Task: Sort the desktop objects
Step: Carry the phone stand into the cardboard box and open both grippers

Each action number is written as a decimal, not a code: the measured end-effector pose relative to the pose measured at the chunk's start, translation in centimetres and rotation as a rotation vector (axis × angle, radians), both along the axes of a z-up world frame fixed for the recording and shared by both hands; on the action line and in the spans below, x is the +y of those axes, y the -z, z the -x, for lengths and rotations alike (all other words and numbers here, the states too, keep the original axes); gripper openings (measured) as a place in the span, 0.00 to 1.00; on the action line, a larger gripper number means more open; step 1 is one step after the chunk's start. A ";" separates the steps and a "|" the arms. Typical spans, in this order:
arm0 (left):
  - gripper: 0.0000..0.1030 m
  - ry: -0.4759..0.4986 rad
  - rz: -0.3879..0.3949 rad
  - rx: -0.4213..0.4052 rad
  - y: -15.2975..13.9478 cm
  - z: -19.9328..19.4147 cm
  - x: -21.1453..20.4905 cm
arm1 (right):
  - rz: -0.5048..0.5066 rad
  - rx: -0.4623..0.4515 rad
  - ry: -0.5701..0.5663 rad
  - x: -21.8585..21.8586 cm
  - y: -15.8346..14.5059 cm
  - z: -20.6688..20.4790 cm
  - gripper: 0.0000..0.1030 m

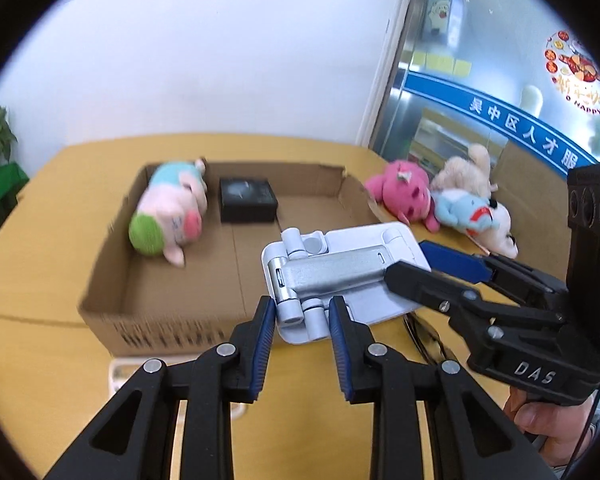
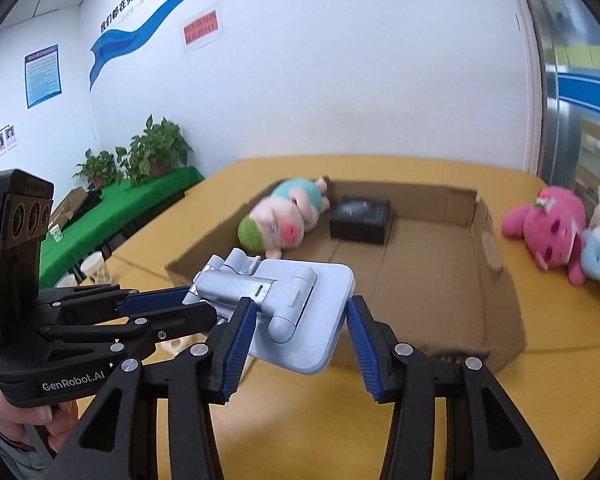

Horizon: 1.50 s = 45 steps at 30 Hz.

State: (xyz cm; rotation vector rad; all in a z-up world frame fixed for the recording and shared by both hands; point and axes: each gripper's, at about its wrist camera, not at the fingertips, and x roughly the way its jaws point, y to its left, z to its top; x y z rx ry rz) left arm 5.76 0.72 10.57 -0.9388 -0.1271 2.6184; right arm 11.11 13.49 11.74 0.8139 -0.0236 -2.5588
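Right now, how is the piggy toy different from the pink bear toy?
The piggy toy lies inside the cardboard box; the pink bear toy lies outside it on the table. The piggy is pale pink with green and blue; the bear is deep pink. Both are soft toys lying down.

Both handheld tools are matte black plastic with scissor-like linkages pinned by round silver screws. The left gripper [image 1: 302, 312] carries ribbed blue pads and white "GenRobot.AI" lettering; the right gripper [image 2: 302, 320] matches, marked "DAS", with a three-lens camera block and a thin black cable.
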 end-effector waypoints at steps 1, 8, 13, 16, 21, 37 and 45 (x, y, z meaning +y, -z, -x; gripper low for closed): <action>0.26 -0.005 0.000 0.006 -0.4 0.5 -0.1 | 0.007 0.012 -0.001 -0.3 -0.7 0.4 0.45; 0.26 -0.065 -0.008 0.017 -1.8 4.0 -3.8 | 0.023 0.046 -0.039 -3.6 -3.0 4.7 0.45; 0.26 -0.121 0.013 0.007 -1.5 6.3 -6.3 | 0.048 0.014 -0.074 -6.4 -1.8 8.4 0.45; 0.26 -0.141 0.031 -0.019 -0.4 8.1 -7.6 | 0.081 -0.034 -0.092 -7.9 -0.1 10.7 0.45; 0.25 -0.155 0.054 -0.094 2.6 10.2 -8.9 | 0.080 -0.112 -0.100 -9.9 3.1 13.6 0.45; 0.22 -0.164 0.239 -0.283 8.6 12.5 -8.7 | 0.044 -0.448 -0.107 -12.0 12.9 18.5 0.48; 0.21 -0.199 0.232 -0.282 8.2 12.4 -9.6 | 0.080 -0.502 -0.127 -12.0 13.4 18.4 0.53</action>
